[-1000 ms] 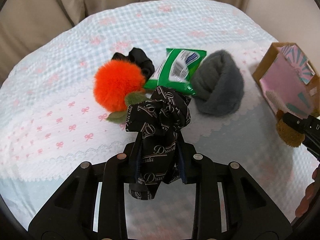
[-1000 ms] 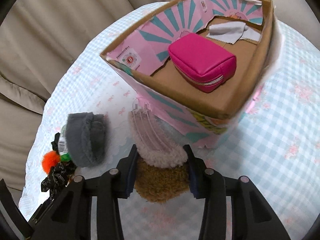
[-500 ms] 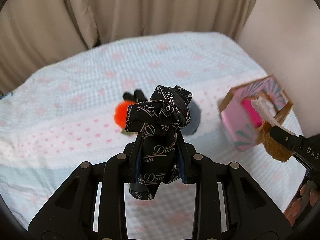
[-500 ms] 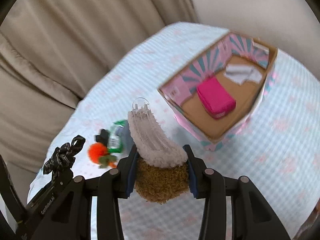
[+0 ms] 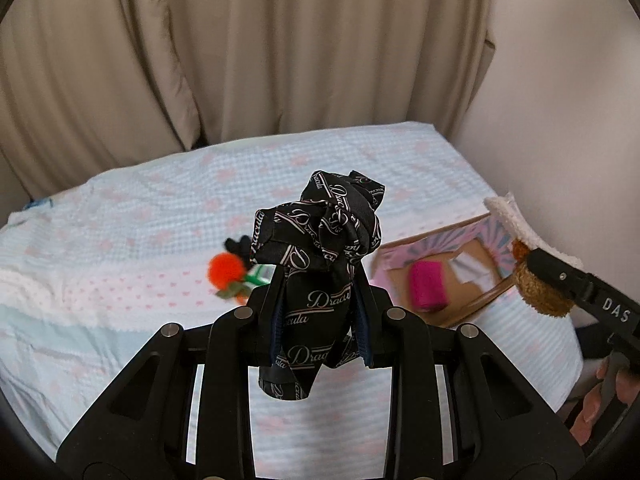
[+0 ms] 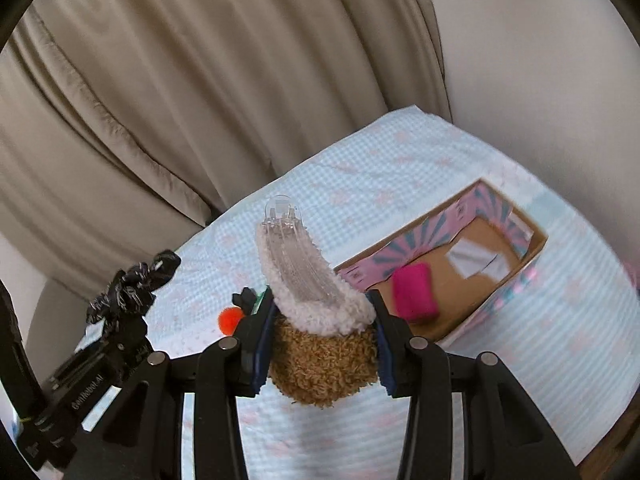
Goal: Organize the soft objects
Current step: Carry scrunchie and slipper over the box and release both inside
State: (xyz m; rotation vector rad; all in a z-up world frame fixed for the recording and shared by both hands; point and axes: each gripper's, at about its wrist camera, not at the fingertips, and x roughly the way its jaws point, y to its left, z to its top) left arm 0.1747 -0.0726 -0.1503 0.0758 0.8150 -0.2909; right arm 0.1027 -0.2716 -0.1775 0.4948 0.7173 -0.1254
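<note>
Scrunchie (image 5: 320, 256) of black printed fabric sits clamped between the fingers of the left gripper (image 5: 320, 320), its knotted bulk rising past the fingertips and a loose end hanging down behind them, all of it held well above the bed (image 5: 120, 280). The right gripper (image 6: 324, 344) is closed on a fuzzy hair clip (image 6: 316, 320): the brown fluffy part is squeezed between the two pads, and the cream, clear-toothed part sticks out forward beyond the tips. Ahead of that clip and to its right lies an open cardboard box (image 6: 516, 276) with pink and teal walls; a pink pouch (image 6: 414, 298) and a white cloth (image 6: 476, 260) lie on its floor. Ahead of the left gripper, partly hidden behind the scrunchie, an orange pompom (image 5: 226, 268) lies on the bedspread, beside a small black item too blurred to identify. Beige curtains (image 5: 240, 60) hang beyond the bed.
</note>
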